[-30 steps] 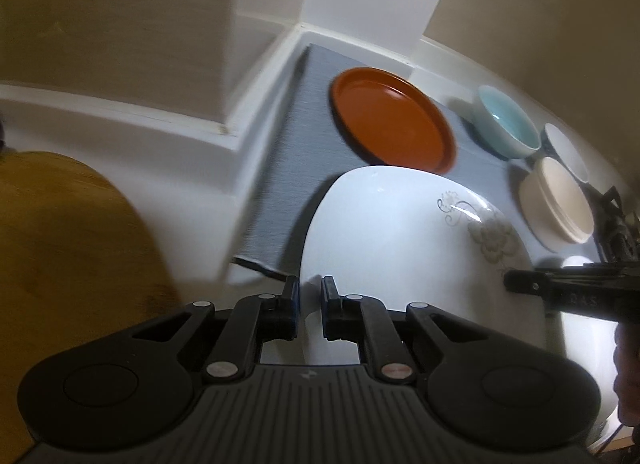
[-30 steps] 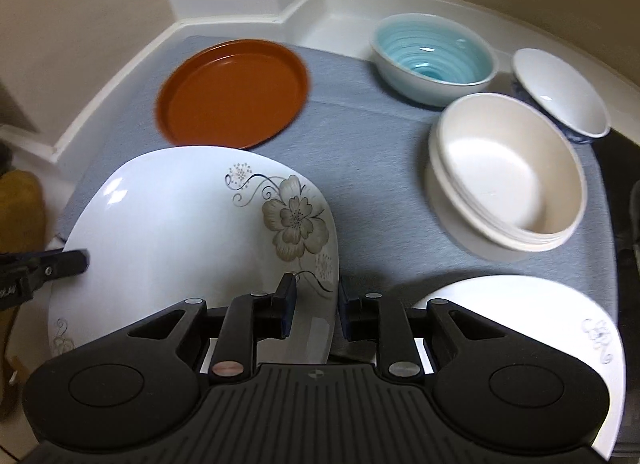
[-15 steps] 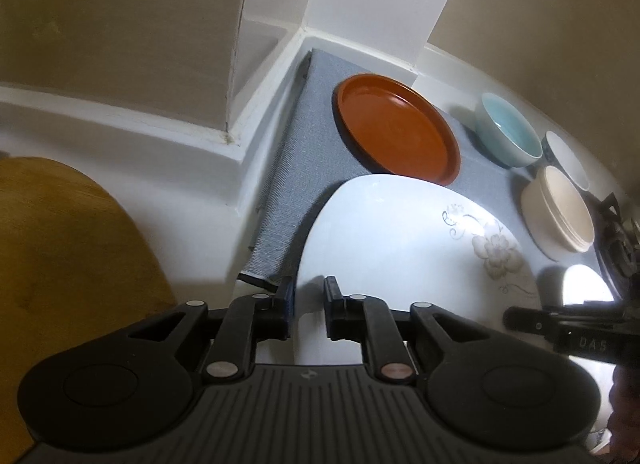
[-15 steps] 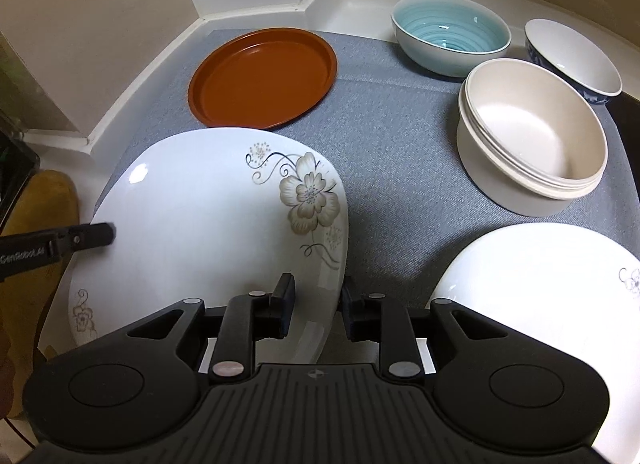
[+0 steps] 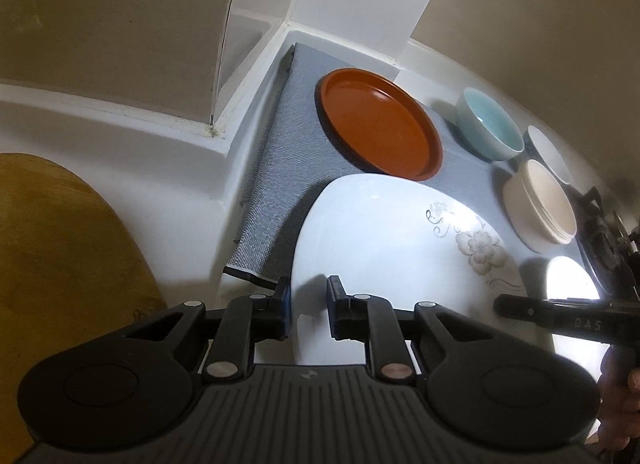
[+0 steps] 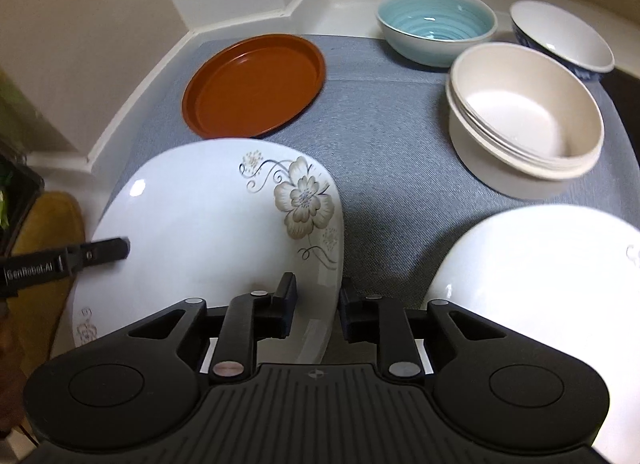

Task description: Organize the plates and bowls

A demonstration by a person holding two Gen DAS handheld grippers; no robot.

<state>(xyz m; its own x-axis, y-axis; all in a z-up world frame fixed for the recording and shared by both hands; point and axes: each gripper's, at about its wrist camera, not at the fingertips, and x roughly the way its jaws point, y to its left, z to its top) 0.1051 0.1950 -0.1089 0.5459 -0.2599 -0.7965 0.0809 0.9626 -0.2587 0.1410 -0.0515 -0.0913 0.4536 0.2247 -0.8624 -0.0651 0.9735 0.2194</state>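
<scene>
So far you have both tongs, left tongs (image 5: 307,310) and right tongs (image 6: 316,306), pinched on opposite rims of the floral white plate (image 6: 208,223), with the second white plate (image 6: 540,276) right of them and the bowls ahead still unsorted.

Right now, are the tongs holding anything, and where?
Yes. Both hold the flowered plate by its rim: left tongs on one edge, right tongs on the opposite edge.
</scene>
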